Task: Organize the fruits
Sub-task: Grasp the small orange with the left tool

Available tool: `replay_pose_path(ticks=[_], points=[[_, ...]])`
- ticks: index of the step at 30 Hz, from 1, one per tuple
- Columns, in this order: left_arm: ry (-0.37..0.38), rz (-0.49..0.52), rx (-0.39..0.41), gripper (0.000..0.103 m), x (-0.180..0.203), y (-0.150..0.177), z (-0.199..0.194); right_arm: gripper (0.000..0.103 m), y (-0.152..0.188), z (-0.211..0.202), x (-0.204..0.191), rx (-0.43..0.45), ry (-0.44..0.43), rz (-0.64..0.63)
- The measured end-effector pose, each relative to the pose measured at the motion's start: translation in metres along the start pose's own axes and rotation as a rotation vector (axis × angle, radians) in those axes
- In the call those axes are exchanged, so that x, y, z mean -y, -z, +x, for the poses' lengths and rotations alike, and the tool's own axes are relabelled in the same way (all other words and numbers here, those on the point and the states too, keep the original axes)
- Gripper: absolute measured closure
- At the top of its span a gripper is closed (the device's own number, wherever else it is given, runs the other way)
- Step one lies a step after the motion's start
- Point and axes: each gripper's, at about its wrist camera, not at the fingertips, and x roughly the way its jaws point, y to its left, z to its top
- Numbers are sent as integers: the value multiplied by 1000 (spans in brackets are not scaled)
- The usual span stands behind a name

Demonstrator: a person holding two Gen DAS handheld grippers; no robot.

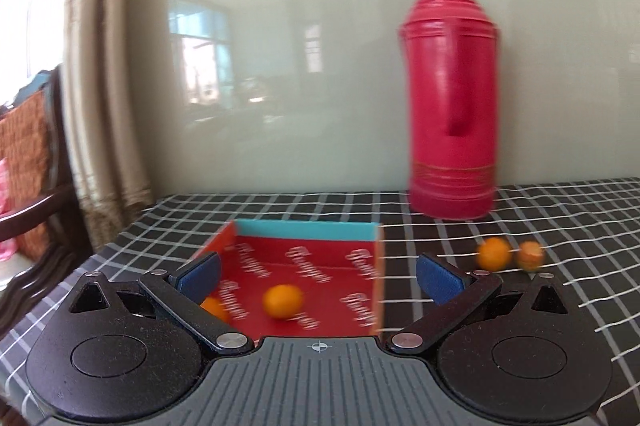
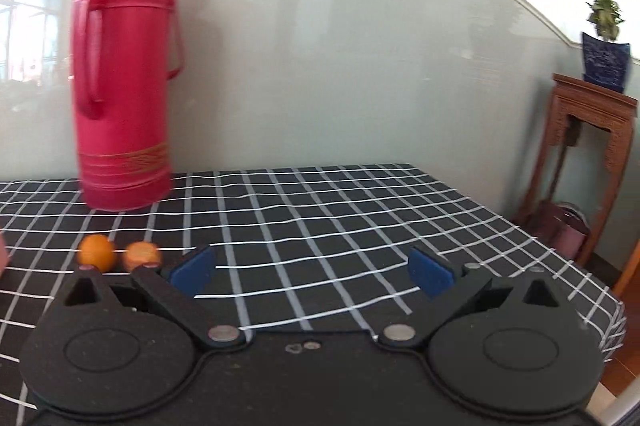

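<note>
Blue textured fingers [image 1: 200, 276] of the left gripper [image 1: 319, 278] are spread wide above a shallow red cardboard box [image 1: 308, 266] with a teal rear wall; nothing is gripped. Two round oranges [image 1: 283, 301] lie inside it. Right gripper [image 2: 314, 272] pads are likewise spread, empty, over the black grid-patterned tablecloth [image 2: 320, 209]. Two more oranges [image 2: 97, 252] sit touching near the ribbed red plastic thermos [image 2: 122, 85].

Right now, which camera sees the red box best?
The left wrist view. The red box sits open between the left gripper's spread fingers, with two oranges inside, one in plain sight. The right wrist view shows at most a reddish sliver at its left edge.
</note>
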Motion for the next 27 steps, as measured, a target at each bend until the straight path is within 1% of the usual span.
replay_pose_path(ticks=[3,5,9,12,16,22,24,27], points=[[67,46,-14,0,27,-10,9,6,0,2,8,-4,16,17],[92,75,-27,0,42,-12,15,6,1,3,16,-7,20,31],[120,135,-46,0,70,-9,29,6,4,1,33,5,38,34],[144,167,-78,1,86,-6,41,6,6,5,41,-10,40,42],[166,215,-90,1,103,-4,52,6,9,9,53,-25,41,61],[186,231,-104,2,121,0,71,6,8,9,63,2,92,71],[196,262,-110,11,127,2,79,6,7,10,66,-3,86,81],[209,278,-148,19,133,4,96,6,6,12,68,-10,74,93]])
